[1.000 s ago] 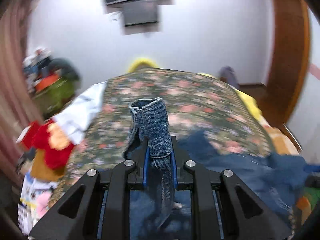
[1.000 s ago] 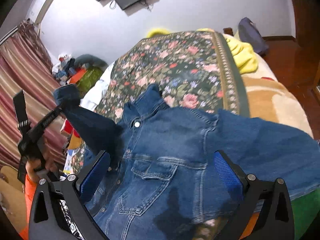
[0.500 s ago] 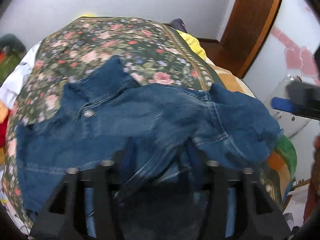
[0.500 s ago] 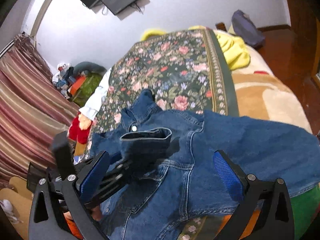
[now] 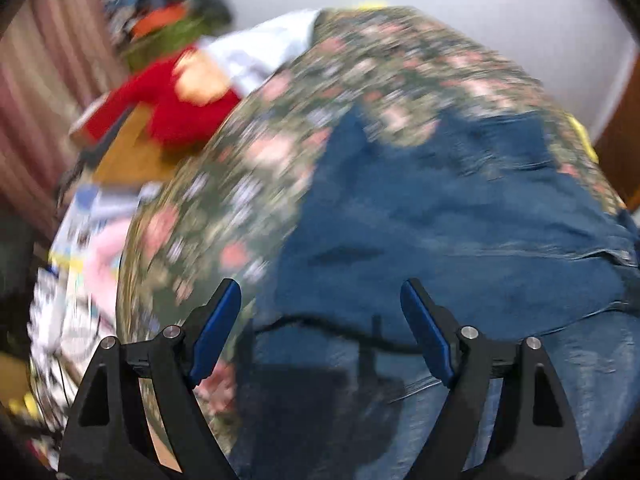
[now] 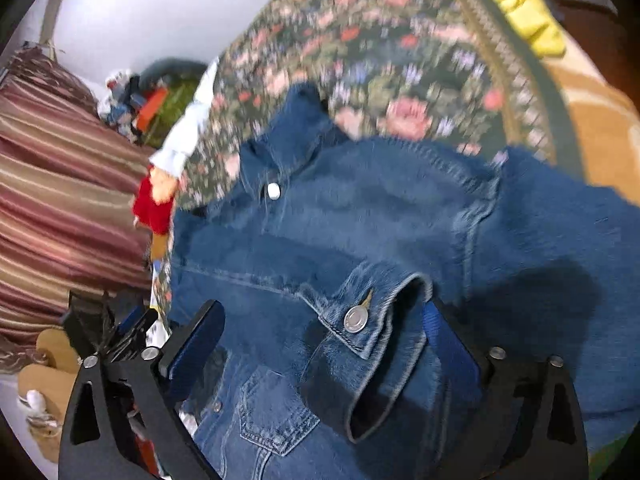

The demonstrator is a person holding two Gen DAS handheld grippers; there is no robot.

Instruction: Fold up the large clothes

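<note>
A blue denim jacket (image 6: 360, 220) lies spread on the floral bedspread (image 6: 380, 40), collar towards the far end. One sleeve is folded across its front, and the buttoned cuff (image 6: 372, 320) lies between the fingers of my right gripper (image 6: 320, 344). Those jaws are closing, but the pads do not press on the cuff. My left gripper (image 5: 320, 320) hovers over the jacket's (image 5: 440, 220) left edge with its jaws opening and nothing held between them. The left gripper also shows in the right wrist view at the lower left (image 6: 112, 332).
A red plush toy (image 5: 168, 104) and a white garment (image 5: 260, 48) lie along the bed's left side. A striped curtain (image 6: 60, 200) hangs beyond them. A yellow cloth (image 6: 528, 12) sits at the far right of the bed. Clutter covers the floor at left.
My left gripper let go of the sleeve cuff, which now lies across the jacket front, then swung down to the jacket's left side. My right gripper came down over the cuff.
</note>
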